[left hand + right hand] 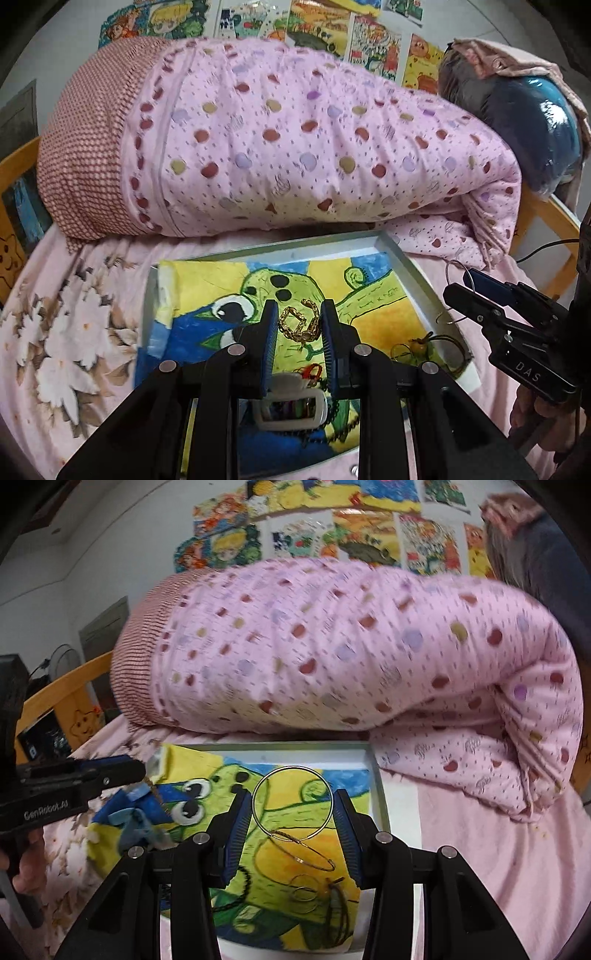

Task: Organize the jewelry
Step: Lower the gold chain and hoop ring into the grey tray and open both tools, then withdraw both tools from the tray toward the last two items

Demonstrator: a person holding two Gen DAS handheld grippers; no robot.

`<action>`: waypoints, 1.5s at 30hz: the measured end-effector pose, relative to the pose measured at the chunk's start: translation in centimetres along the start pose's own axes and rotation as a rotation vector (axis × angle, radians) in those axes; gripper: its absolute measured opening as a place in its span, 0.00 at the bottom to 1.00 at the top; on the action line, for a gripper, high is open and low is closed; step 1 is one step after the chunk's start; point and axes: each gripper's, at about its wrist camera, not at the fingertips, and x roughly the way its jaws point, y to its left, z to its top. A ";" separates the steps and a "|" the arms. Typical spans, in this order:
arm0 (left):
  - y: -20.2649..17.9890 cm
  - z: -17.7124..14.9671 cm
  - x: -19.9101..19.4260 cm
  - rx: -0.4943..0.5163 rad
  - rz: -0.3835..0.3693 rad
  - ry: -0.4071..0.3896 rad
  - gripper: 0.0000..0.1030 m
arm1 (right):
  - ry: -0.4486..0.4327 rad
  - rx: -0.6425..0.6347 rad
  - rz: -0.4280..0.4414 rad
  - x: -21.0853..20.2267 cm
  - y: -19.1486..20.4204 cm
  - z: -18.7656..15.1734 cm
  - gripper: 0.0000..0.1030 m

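Note:
A gold chain bracelet [300, 322] hangs between the blue pads of my left gripper [299, 308], which is shut on it above the painted tray [388, 242]. In the right wrist view my right gripper [291, 794] is shut on a thin silver hoop [291, 767]. A gold hoop [300, 859] dangles from the silver one. The left gripper [136, 770] shows at the left edge there, with the chain [157, 790] trailing below it. The right gripper [458, 291] shows at the right of the left wrist view, holding the wire hoops [447, 275] above the tray's right rim.
The tray [377, 775] lies on a pink bed, lined with a green-creature painting. On it lie a small white box [291, 406], a black bead chain [336, 406], an orange bead on a cord [421, 347] and small rings [303, 893]. A rolled pink quilt [295, 140] rises behind.

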 end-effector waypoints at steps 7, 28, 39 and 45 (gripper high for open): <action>0.1 -1.0 3.9 -0.021 0.015 0.057 0.19 | 0.048 0.069 -0.034 2.4 -2.4 -1.8 0.42; 0.5 -1.7 7.1 -0.074 -0.032 0.179 0.21 | 0.147 0.068 -0.030 4.2 -2.6 -3.9 0.50; 0.4 -0.6 4.1 -0.112 -0.022 0.126 0.61 | 0.094 0.082 -0.043 1.3 -2.5 -2.8 0.71; 0.6 -0.4 1.4 -0.132 -0.001 0.073 0.72 | 0.056 0.081 -0.047 -0.9 -2.0 -2.2 0.79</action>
